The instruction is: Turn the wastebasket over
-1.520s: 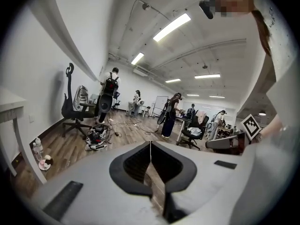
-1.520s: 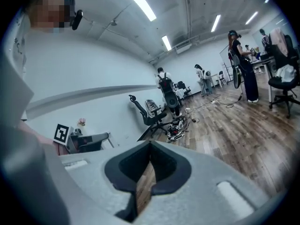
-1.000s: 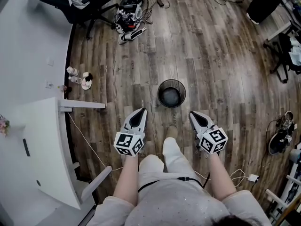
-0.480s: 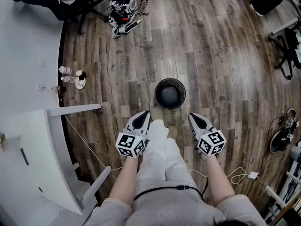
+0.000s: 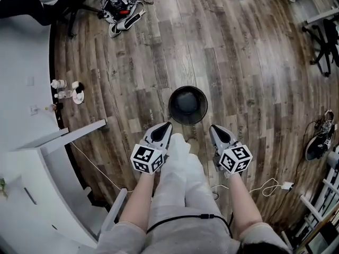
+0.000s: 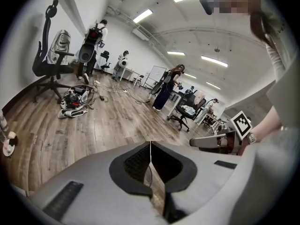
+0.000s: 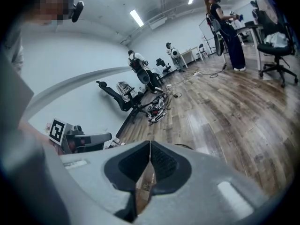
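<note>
Just short of wastebasket point(image 5: 172, 106), L tongs point(image 5: 164, 126) shut, angled fwd-down.

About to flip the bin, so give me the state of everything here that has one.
wastebasket: upright on the floor, mouth up, neither gripper touching it.
left gripper: shut, nothing between the jaws.
right gripper: shut, nothing between the jaws.
office chair: upright, nobody in it.
</note>
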`<move>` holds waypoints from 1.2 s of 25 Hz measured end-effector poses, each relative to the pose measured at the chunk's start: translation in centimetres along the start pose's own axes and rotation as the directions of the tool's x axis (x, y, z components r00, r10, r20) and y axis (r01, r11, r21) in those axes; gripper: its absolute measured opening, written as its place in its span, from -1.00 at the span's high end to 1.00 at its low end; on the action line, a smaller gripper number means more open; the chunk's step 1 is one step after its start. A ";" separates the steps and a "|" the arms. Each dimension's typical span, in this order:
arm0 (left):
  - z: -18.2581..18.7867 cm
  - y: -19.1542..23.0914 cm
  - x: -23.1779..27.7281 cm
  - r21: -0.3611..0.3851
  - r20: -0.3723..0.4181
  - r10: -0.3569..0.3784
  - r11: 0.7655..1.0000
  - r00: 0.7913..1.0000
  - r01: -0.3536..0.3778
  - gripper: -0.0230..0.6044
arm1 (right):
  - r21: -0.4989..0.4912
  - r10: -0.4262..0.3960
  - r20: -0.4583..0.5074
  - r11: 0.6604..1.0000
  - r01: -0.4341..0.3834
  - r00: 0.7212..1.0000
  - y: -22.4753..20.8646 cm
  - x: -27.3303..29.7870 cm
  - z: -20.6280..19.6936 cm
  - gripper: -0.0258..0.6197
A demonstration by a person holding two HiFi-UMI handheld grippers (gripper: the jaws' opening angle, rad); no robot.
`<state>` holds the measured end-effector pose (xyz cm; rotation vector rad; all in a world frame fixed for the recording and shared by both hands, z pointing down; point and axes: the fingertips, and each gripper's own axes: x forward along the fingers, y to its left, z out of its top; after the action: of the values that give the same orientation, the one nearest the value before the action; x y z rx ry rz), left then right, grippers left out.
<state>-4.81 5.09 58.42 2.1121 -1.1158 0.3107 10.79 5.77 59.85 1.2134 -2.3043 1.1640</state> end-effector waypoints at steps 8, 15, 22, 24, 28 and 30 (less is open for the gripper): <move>-1.8 2.1 5.9 -0.044 -0.123 -0.135 0.990 0.983 0.130 0.92 | 0.039 -0.042 -0.068 0.998 0.044 0.997 -2.8 4.4 -1.0 0.84; -5.2 5.8 11.1 -0.065 -0.221 -0.215 0.977 0.951 0.205 0.92 | 0.058 -0.065 -0.099 0.996 0.071 0.993 -6.2 9.7 -3.3 0.81; -8.4 9.7 14.5 -0.109 -0.262 -0.211 0.976 0.942 0.188 0.92 | 0.081 -0.093 -0.120 0.991 0.103 0.988 -9.1 14.7 -6.7 0.74; -9.5 10.5 15.4 -0.125 -0.275 -0.204 0.976 0.939 0.176 0.92 | 0.088 -0.108 -0.117 0.989 0.118 0.987 -10.1 15.6 -7.3 0.73; -12.1 12.1 16.5 -0.117 -0.326 -0.168 0.984 0.930 0.137 0.92 | 0.090 -0.137 -0.149 0.984 0.152 0.979 -11.7 16.8 -9.3 0.66; -13.2 13.1 17.0 -0.108 -0.342 -0.128 0.989 0.931 0.097 0.92 | 0.085 -0.149 -0.177 0.982 0.166 0.973 -12.6 17.2 -10.5 0.64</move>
<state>-3.61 -1.23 82.80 1.9372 -0.7825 0.5471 9.17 0.18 82.91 1.2540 -2.0088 1.2840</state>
